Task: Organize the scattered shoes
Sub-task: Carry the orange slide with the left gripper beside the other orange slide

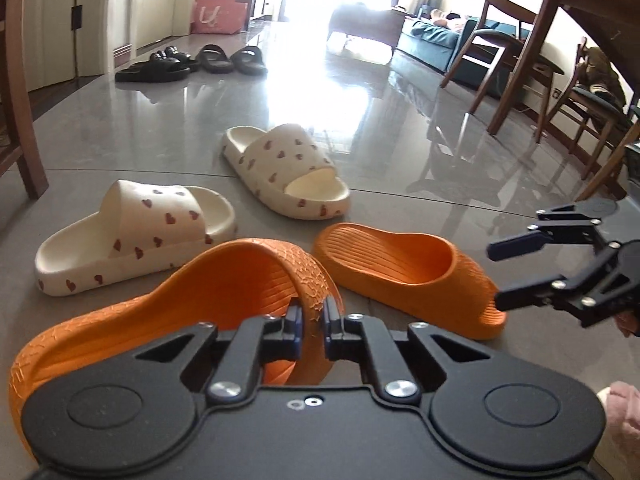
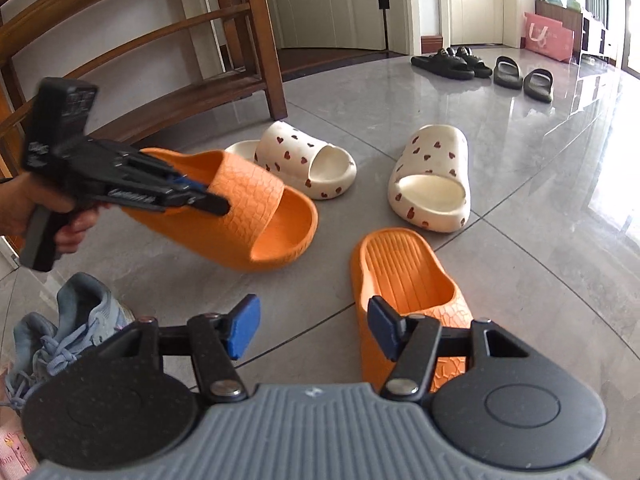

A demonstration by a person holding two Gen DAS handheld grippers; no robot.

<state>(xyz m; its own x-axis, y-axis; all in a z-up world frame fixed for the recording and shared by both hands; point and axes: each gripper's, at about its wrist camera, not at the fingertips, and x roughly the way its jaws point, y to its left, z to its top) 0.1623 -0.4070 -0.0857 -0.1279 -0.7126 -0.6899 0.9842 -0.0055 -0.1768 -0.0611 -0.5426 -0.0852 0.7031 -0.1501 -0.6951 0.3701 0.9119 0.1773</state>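
Note:
My left gripper (image 1: 313, 326) is shut on the strap of an orange slipper (image 1: 180, 304) and holds it lifted and tilted off the floor; it also shows in the right wrist view (image 2: 256, 208), with the left gripper (image 2: 208, 200) clamped on its strap. The second orange slipper (image 1: 404, 272) lies on the floor, also in the right wrist view (image 2: 404, 280). My right gripper (image 2: 314, 330) is open and empty just above its near left edge; it shows in the left wrist view (image 1: 496, 276) at right. Two cream heart-print slippers (image 1: 132, 236) (image 1: 288, 168) lie beyond.
Two pairs of black sandals (image 2: 452, 62) (image 2: 524, 78) stand in a row by the far wall. A wooden shoe rack (image 2: 160, 60) stands at left. Blue sneakers (image 2: 60, 332) lie near left. Dining chairs and a table (image 1: 532, 68) stand at right. A pink bag (image 1: 218, 16) is far back.

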